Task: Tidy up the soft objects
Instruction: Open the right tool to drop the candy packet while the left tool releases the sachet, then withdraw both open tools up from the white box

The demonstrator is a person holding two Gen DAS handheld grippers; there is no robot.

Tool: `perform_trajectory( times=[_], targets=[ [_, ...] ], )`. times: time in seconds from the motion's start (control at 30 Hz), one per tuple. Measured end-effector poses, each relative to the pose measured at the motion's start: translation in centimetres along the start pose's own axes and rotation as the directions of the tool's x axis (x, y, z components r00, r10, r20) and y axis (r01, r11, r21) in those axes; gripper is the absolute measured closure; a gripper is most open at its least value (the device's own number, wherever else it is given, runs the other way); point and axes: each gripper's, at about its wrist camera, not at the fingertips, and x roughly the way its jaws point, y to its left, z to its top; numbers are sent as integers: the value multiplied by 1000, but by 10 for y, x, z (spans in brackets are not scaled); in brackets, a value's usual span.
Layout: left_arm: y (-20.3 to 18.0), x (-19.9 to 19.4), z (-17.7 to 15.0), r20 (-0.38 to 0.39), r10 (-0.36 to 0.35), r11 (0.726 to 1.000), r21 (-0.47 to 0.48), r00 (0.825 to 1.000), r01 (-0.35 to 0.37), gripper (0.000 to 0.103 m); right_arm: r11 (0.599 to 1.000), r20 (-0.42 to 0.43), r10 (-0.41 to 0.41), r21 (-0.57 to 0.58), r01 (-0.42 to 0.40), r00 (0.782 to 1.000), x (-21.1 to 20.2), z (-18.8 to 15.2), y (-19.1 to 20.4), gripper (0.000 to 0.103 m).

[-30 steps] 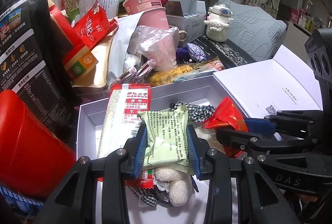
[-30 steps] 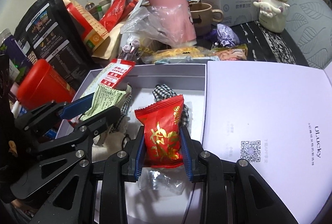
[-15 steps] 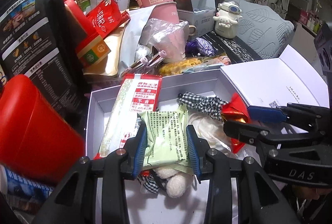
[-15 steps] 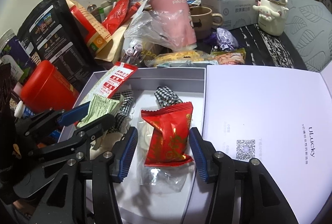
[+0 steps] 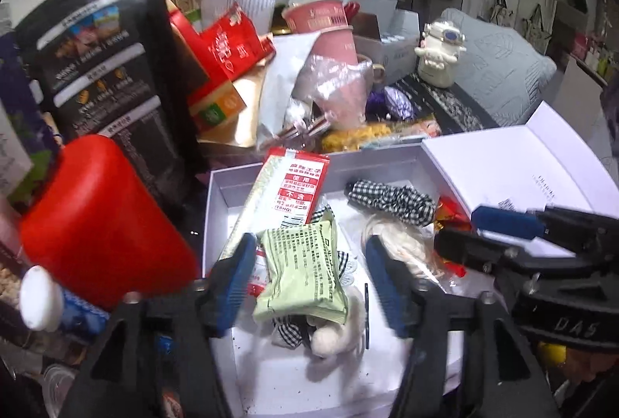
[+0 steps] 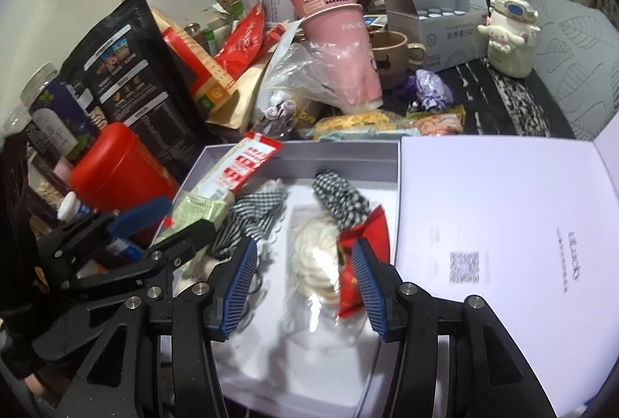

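Clutter behind the box

A red canister [image 6: 120, 170] stands left beside a black pouch [image 6: 127, 69]; stacked pink cups [image 6: 340, 42] rise mid-back, with a brown mug [image 6: 390, 58], a vial carton [image 6: 437, 19] and a white figurine [image 6: 508, 35] to their right.

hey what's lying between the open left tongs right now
The pale green packet, lying loose in the white box with neither pad touching it, seen in the left wrist view.

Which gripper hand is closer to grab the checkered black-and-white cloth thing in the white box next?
Probably the right gripper. It is open over the white box, and the checkered cloth lies just ahead of its fingers. The left gripper, also open, straddles the green packet instead.
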Motion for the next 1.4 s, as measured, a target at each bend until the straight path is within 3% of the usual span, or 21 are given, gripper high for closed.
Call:
perform_trajectory(
  times=[0.73,1.03,1.17,1.3,1.4],
  targets=[
    [2,-109,-7,156,9,1000,-6,988,-8,37,999,159,4,-49,4,987,-95,-17,44,52],
    [6,-163,-12,231,17,1000,-6,973,-17,37,995,257,-17,-95,42,966,-147,-31,73,50],
    [8,-185,-17,259,16,1000,-10,966,-14,37,989,308,-34,-126,76,951,-168,-39,85,44],
    [10,-207,-25,289,21,1000,-19,957,-16,23,985,343,-40,-142,94,938,-190,-47,97,38],
    [12,-222,-31,310,15,1000,-20,951,-9,22,981,368,-48,-157,113,928,-205,-56,105,34]
  ],
)
